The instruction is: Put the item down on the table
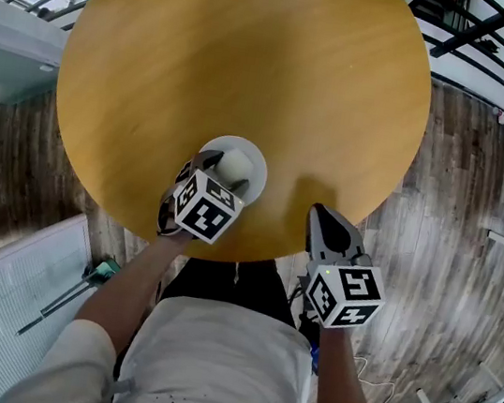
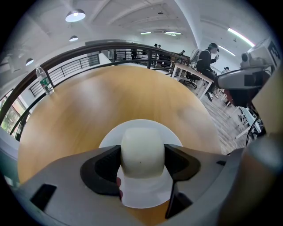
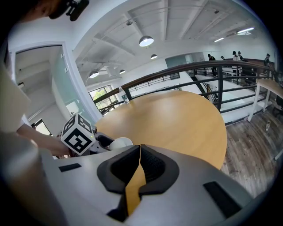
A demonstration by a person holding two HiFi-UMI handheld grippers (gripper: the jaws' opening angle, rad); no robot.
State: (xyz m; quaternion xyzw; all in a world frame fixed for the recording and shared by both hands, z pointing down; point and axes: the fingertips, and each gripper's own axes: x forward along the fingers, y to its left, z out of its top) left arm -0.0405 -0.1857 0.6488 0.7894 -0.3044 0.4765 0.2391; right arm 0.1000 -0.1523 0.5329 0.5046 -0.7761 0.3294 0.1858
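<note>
A cream-white cup (image 2: 142,152) stands on a white saucer (image 2: 143,194), held between the jaws of my left gripper (image 2: 142,162), which is shut on it. In the head view the cup (image 1: 236,165) and saucer (image 1: 256,160) sit at the near edge of the round wooden table (image 1: 246,62), with the left gripper (image 1: 209,182) over them. My right gripper (image 1: 325,219) hovers at the table's near right edge. Its jaws meet with nothing between them (image 3: 138,164). The right gripper view also catches the cup (image 3: 120,142) beside the left gripper's marker cube (image 3: 78,134).
A clear bottle (image 2: 45,80) stands at the table's far edge. A black railing (image 1: 492,35) runs round behind the table. Wooden floor (image 1: 457,257) lies to the right, and desks with people (image 2: 199,66) stand in the distance.
</note>
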